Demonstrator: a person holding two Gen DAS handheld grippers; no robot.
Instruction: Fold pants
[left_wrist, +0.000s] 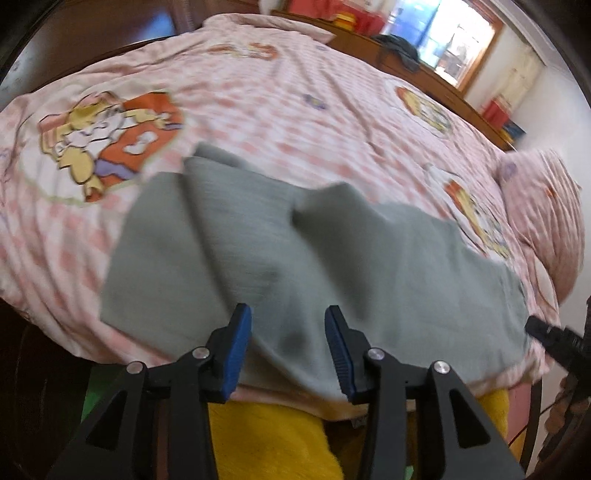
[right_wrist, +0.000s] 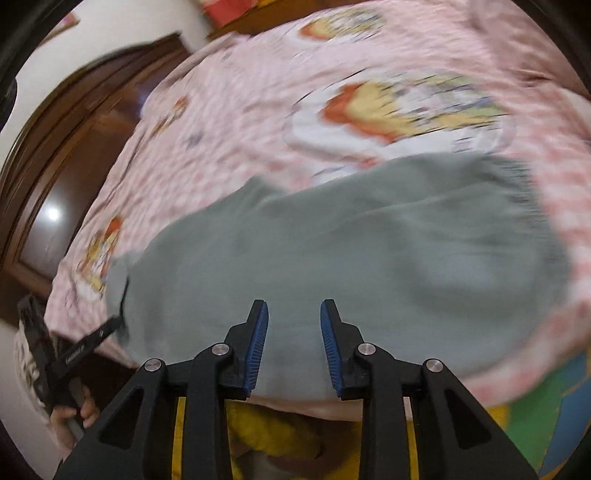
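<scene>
Grey-green pants (left_wrist: 280, 254) lie on a pink checked bedspread (left_wrist: 258, 103) near the bed's front edge. Their leg ends are folded over at the far left, and the gathered waistband (right_wrist: 517, 192) is at the right. My left gripper (left_wrist: 288, 325) is open and empty just above the pants' near edge. My right gripper (right_wrist: 294, 317) is open and empty over the waist half of the pants (right_wrist: 332, 251). Each gripper shows in the other's view: the right gripper's tip (left_wrist: 554, 339) and the left gripper (right_wrist: 88, 339), at the pants' ends.
A pillow (left_wrist: 543, 206) in the same pink print lies at the bed's right end. A wooden headboard shelf (left_wrist: 424, 70) runs along the far side. A dark wooden footboard (right_wrist: 70, 158) stands at the left. A yellow cloth (left_wrist: 269, 439) hangs below the bed's front edge.
</scene>
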